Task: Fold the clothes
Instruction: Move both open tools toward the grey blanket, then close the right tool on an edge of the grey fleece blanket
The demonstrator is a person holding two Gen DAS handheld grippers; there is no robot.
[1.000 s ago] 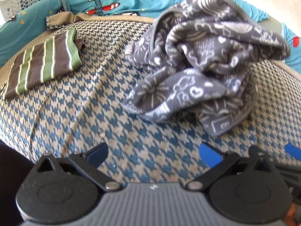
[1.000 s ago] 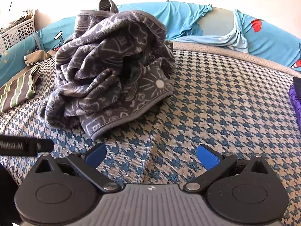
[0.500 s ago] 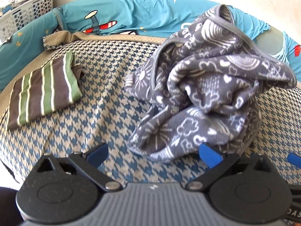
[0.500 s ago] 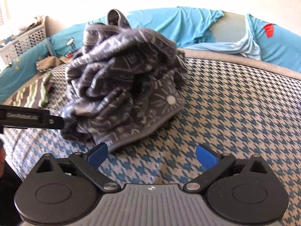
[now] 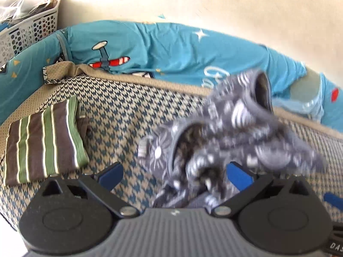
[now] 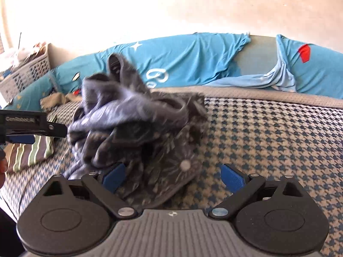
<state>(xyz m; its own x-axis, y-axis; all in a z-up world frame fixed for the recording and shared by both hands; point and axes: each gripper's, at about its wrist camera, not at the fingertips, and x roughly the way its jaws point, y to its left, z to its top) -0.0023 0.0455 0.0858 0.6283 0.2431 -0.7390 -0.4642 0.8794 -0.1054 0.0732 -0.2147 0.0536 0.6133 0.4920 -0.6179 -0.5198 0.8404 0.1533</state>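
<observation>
1. The grey patterned garment (image 5: pixel 231 141) sits as a crumpled, blurred heap in the centre-right of the left wrist view. In the right wrist view it fills the centre-left (image 6: pixel 133 124). It rests on the checked bed (image 5: pixel 133 115), not yet spread out.

2. The left tool (image 5: pixel 174 172) has its blue pads well apart. The near edge of the garment lies between them, but nothing is pinched.

3. The right tool (image 6: pixel 172 176) is also wide, with its jaws closing a little. A lower flap of the garment lies between its pads, and the pads do not press on it.

4. The step in hand looks like taking hold of the heap so it can be opened flat. To do this well, I would pick a hem or a corner, not a thick bunch. Each tool should take a separate edge point.

5. A bunch grip would probably lift the whole lump and keep it tangled.

6. The folded striped cloth (image 5: pixel 42 141) lies at the left of the left wrist view. Spread the grey garment over the bare checked area at the right, clear of that cloth.

7. The blue bedding (image 6: pixel 193 64) runs along the back of the bed. Keep the garment from dragging onto it.
</observation>
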